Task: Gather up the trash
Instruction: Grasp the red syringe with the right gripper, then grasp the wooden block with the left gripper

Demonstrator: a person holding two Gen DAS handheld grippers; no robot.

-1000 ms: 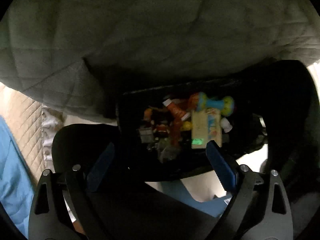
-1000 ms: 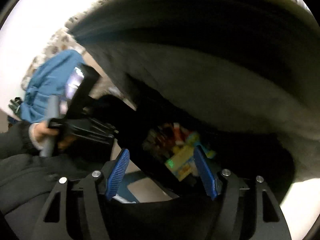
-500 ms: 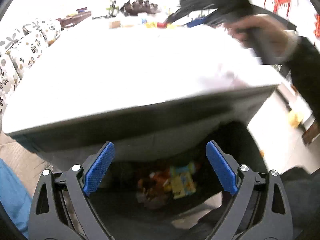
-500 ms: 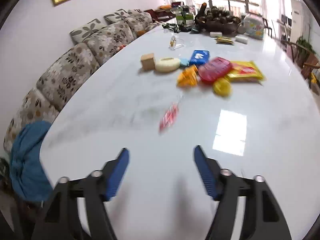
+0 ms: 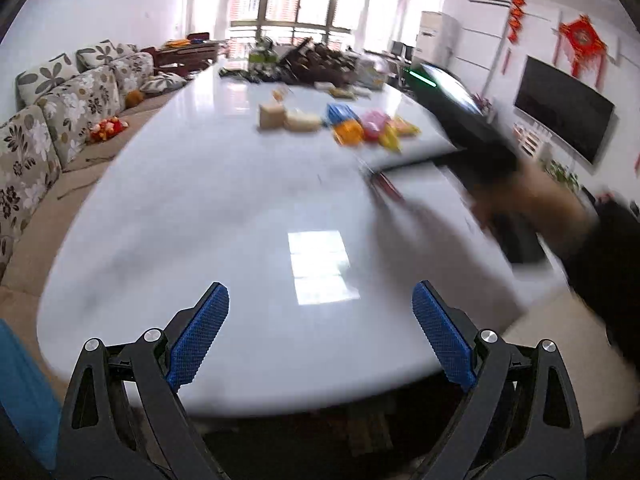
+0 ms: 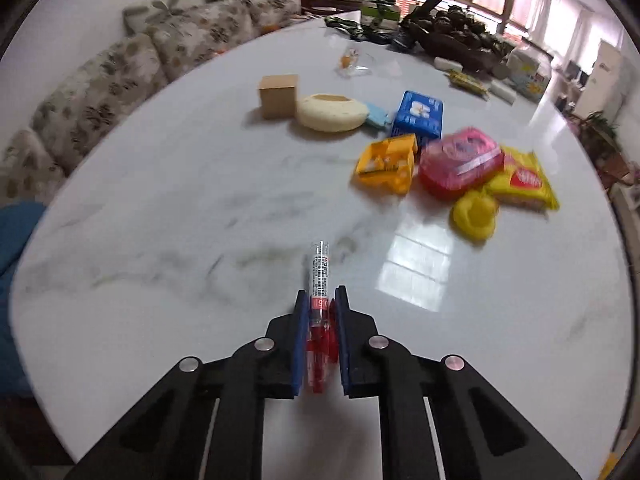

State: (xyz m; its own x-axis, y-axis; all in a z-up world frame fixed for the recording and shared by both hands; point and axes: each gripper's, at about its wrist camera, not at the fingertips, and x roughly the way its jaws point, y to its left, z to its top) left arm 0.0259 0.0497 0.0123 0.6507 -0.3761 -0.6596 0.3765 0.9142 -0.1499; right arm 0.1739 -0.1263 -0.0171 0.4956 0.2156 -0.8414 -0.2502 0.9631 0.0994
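Close in, the right gripper [image 6: 322,304] has just been closing and now pinches a red-and-clear plastic packet [image 6: 319,304] between its blue pads; the packet's clear printed end sticks out ahead of the fingertips, over the white marbled table [image 6: 180,208]. Whether the packet rests on the table surface I cannot tell. The left gripper [image 5: 320,320] hangs over the near table edge with jaws wide apart and nothing between them. Ahead and to the right of the right gripper lies a yellow round item [image 6: 475,214], and just beyond it a cluster touching or overlapping: yellow snack bag [image 6: 524,182], pink-red packet [image 6: 460,162], orange-yellow carton [image 6: 388,162]. Farther ahead sit a blue pack [image 6: 420,116], a pale round foam-like piece [image 6: 332,112] and a tan box [image 6: 279,94], side by side. At the far end of the table stands dark clutter, too blurred to identify. From the left wrist view, the right hand [image 5: 520,200] is a blur ahead and to the right. A floral sofa [image 6: 120,60] runs along the table's left side.
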